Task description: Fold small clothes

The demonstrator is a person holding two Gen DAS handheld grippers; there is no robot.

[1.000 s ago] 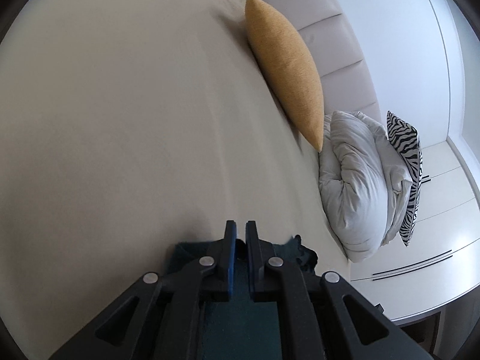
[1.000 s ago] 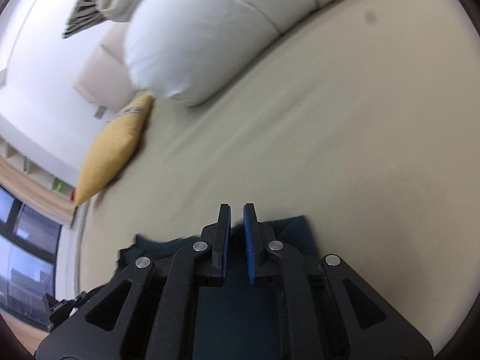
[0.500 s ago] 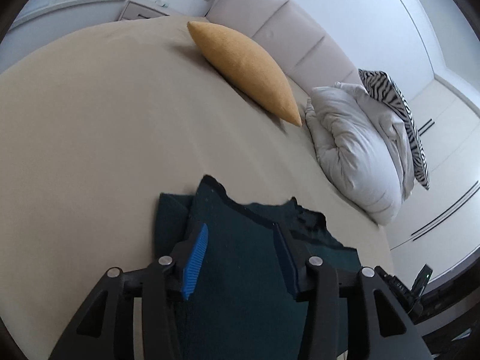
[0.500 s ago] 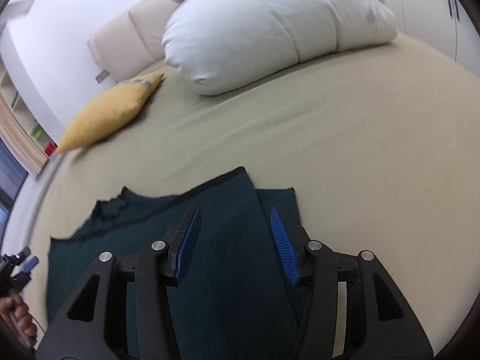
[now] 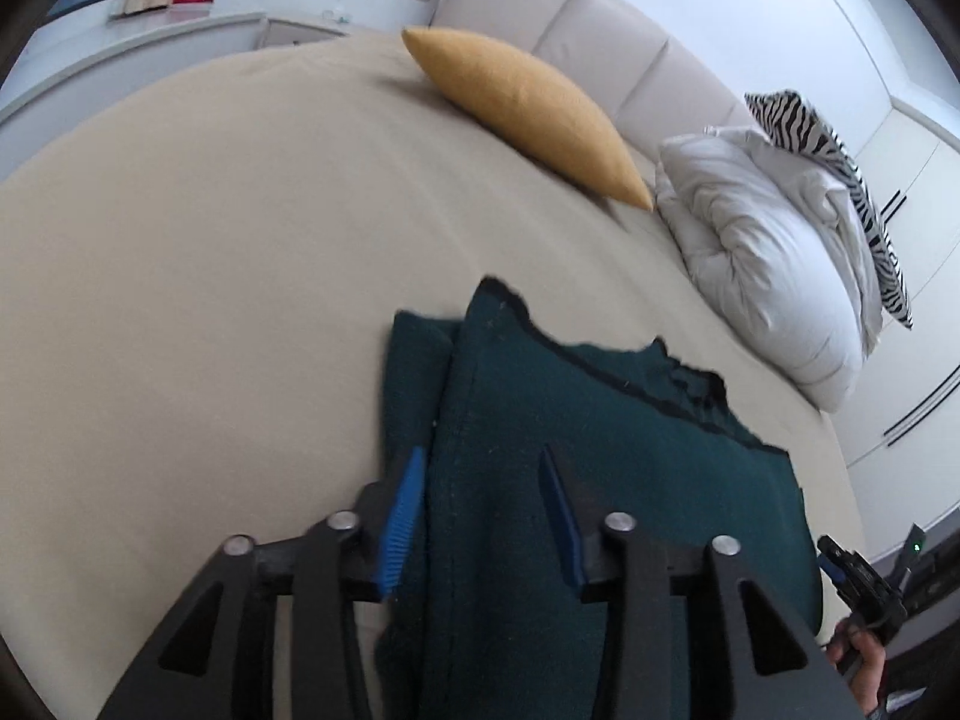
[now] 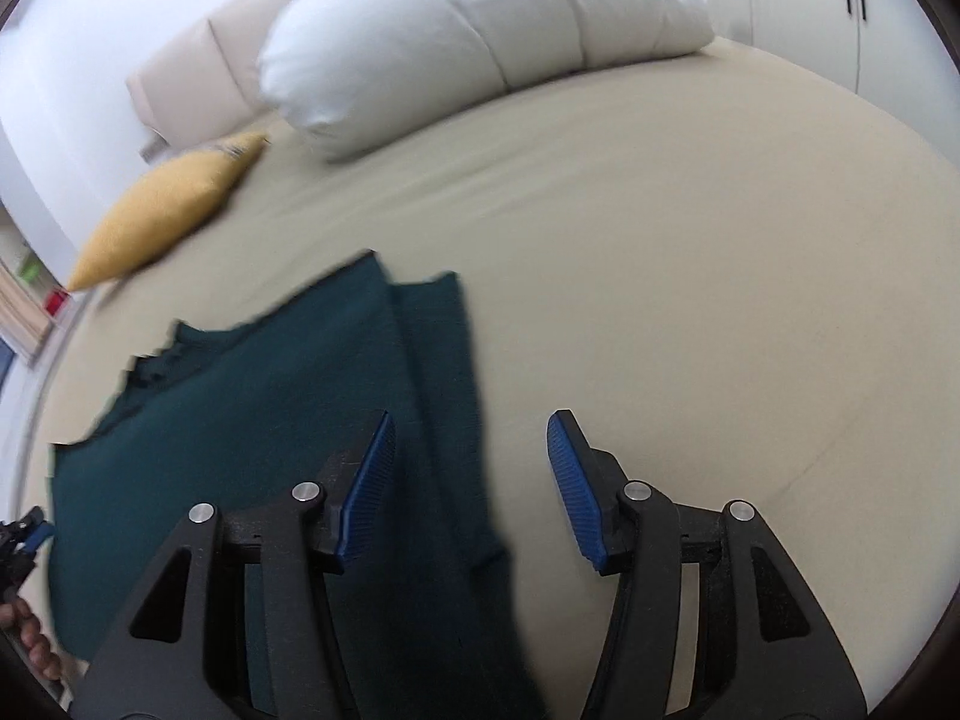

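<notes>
A dark green knit garment (image 5: 600, 450) lies flat on the beige bed sheet (image 5: 210, 300), with a side strip (image 5: 414, 372) folded in along its left edge. My left gripper (image 5: 480, 456) hovers open over that left part, its blue pads apart and clear of the cloth. In the right wrist view the same garment (image 6: 270, 408) spreads to the left, with a folded strip (image 6: 438, 348) along its right edge. My right gripper (image 6: 471, 420) hangs over that edge with its jaws opening and nothing pinched between them.
A yellow cushion (image 5: 528, 114), a bunched white duvet (image 5: 768, 276) and a zebra-print pillow (image 5: 840, 168) lie along the padded headboard (image 5: 600, 48). Bare sheet (image 6: 690, 270) stretches right of the garment. A hand on the other gripper (image 5: 858, 594) shows at the lower right.
Both grippers were shut on the garment's far edge a second ago. They have let go, opened and drawn back, and the garment now lies spread on the sheet.
</notes>
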